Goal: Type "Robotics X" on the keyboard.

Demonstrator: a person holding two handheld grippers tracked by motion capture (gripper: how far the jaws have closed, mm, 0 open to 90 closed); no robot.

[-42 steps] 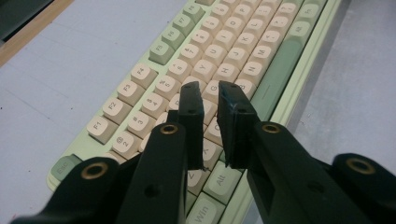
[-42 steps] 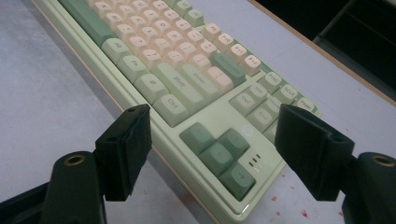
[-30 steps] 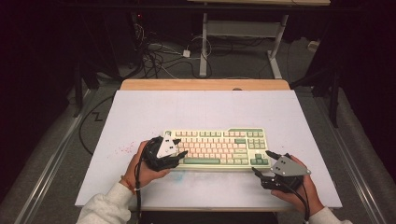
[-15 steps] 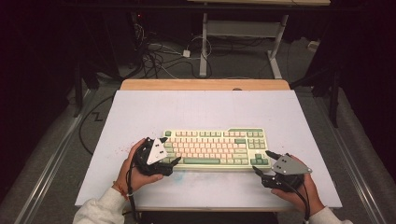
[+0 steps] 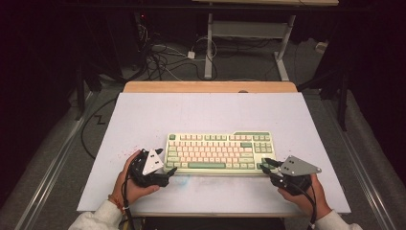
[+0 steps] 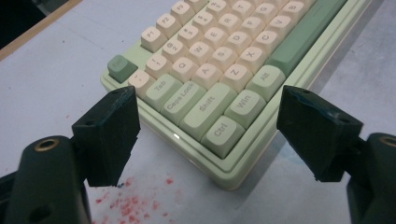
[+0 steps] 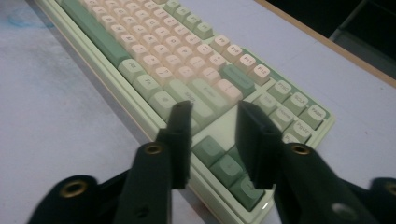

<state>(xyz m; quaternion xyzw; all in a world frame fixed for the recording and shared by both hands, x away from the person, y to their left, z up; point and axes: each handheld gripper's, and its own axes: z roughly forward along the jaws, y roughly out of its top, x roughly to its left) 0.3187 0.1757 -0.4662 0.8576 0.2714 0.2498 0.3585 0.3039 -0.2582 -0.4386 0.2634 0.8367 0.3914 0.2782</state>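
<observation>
Leftward and back toward me is how my left claw (image 5: 168, 170) has gone since the earlier frame, off the keyboard's (image 5: 220, 152) left end and down to its near-left corner; my right claw (image 5: 266, 165) has stayed at the near-right corner.

From the left gripper view my left claw (image 6: 208, 135) gapes wide and empty, its jaws standing either side of the keyboard's (image 6: 224, 60) Ctrl corner with clear space on both flanks (touching nothing, as far as I can see); red specks dot the counter (image 6: 46, 84) just under it.

From the right gripper view my right claw (image 7: 212, 140) is parted only narrowly and grips nothing; it hangs over the arrow keys, and I cannot tell whether it touches them.

Keyboard lies mid-counter (image 5: 210, 115), long axis running left to right, between my two hands; each corner sits just ahead of its own claw, so I judge either hand equally near.
</observation>
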